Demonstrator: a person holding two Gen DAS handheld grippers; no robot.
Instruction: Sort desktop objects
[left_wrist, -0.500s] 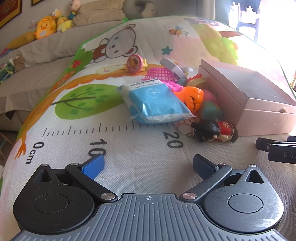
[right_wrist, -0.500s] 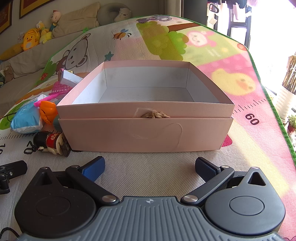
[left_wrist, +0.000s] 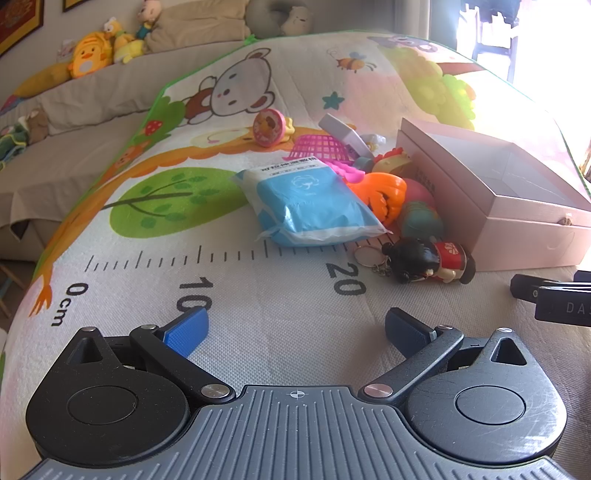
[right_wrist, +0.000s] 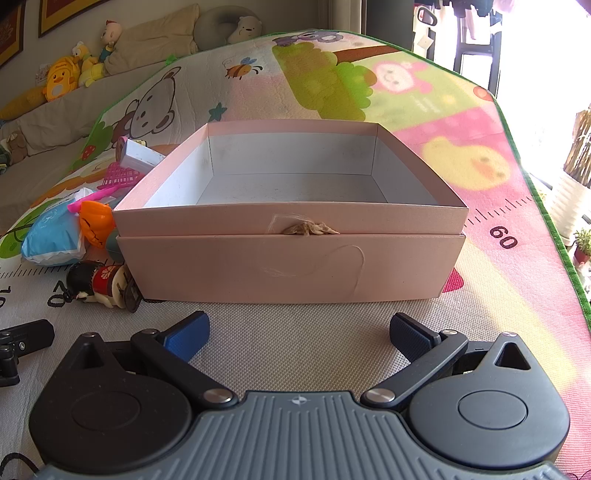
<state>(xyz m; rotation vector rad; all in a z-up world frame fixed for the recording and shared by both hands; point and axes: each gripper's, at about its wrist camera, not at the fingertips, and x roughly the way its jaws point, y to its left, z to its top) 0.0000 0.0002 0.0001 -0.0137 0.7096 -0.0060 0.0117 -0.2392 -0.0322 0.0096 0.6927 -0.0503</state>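
Toys (left_wrist: 384, 195) left of box (right_wrist: 288, 266).

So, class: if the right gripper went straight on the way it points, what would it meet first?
Probably the mat, since the right gripper tilts downward; just beyond lies the pink box.

— What sort of place was it?
— A home's living room: plush toys (left_wrist: 92, 59) lined a sofa (left_wrist: 74, 122), framed pictures (right_wrist: 62, 14) hung above, and a children's play mat (left_wrist: 258, 295) lay spread out.
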